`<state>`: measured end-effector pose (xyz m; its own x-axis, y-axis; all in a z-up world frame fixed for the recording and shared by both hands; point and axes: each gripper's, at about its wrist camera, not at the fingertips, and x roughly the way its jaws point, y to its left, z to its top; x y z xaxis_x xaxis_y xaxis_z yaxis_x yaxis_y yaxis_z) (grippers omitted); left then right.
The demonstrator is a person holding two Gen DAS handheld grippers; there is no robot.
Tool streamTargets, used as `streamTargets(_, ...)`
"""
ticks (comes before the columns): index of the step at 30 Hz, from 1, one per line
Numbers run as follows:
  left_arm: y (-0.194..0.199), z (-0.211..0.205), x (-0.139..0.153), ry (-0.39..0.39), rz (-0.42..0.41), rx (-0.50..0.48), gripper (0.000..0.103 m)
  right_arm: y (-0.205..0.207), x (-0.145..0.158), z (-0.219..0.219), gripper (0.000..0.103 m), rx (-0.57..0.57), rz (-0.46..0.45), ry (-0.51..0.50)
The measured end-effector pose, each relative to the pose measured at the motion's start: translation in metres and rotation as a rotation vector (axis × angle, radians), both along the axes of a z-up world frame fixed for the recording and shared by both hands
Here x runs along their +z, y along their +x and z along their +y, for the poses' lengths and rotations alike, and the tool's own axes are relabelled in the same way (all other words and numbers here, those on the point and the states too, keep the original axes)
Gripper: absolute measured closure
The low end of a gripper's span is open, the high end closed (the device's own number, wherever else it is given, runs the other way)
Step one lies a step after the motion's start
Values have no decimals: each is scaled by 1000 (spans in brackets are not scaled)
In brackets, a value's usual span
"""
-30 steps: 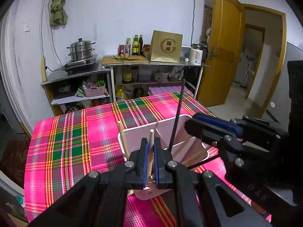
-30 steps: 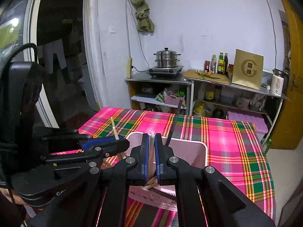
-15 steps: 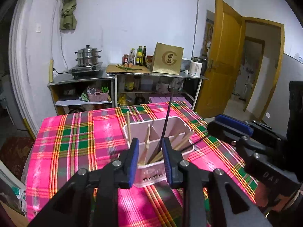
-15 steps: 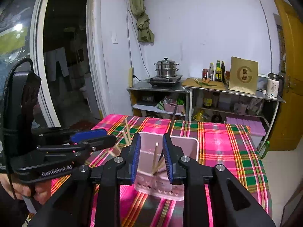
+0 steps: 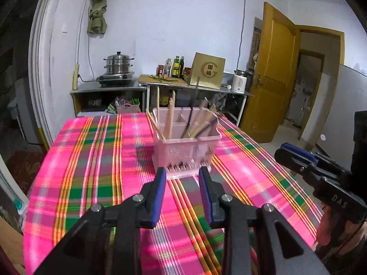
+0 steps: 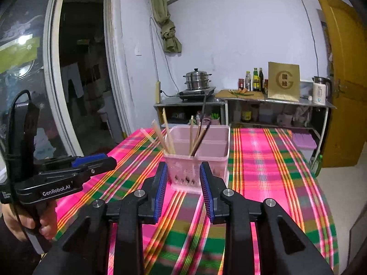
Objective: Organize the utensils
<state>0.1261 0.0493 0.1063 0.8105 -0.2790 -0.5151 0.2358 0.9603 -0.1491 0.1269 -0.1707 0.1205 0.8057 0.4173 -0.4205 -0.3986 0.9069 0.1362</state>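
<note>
A pink plastic utensil holder (image 5: 186, 155) stands on the pink plaid tablecloth (image 5: 91, 160); it also shows in the right wrist view (image 6: 197, 158). Several wooden chopsticks (image 5: 170, 116) and dark chopsticks (image 6: 200, 137) stand in it, leaning in different directions. My left gripper (image 5: 182, 178) is open and empty, pulled back in front of the holder. My right gripper (image 6: 182, 174) is open and empty, also short of the holder. Each gripper shows at the edge of the other's view, the right one (image 5: 296, 158) and the left one (image 6: 96, 162).
Metal shelves (image 5: 110, 91) with a steamer pot (image 5: 118, 65), bottles, a gold box (image 5: 208, 71) and a kettle stand against the far wall. A yellow door (image 5: 277, 75) stands open at the right. A dark doorway (image 6: 80, 80) is at the left.
Both grippers have opened, letting go of the chopsticks they held over the holder, and drawn back and away from it. The chopsticks now stand in the holder.
</note>
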Motion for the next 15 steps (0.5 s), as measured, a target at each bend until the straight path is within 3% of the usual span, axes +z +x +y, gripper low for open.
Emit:
streamTargets(9, -47, -10, -25, 33, -5, 22, 72, -54, -30, -5, 73, -29, 19, -24)
streamTargets(15, -71, -13, -37, 15, -11, 25, 72, -80, -42, -7, 73, -45, 26, -35)
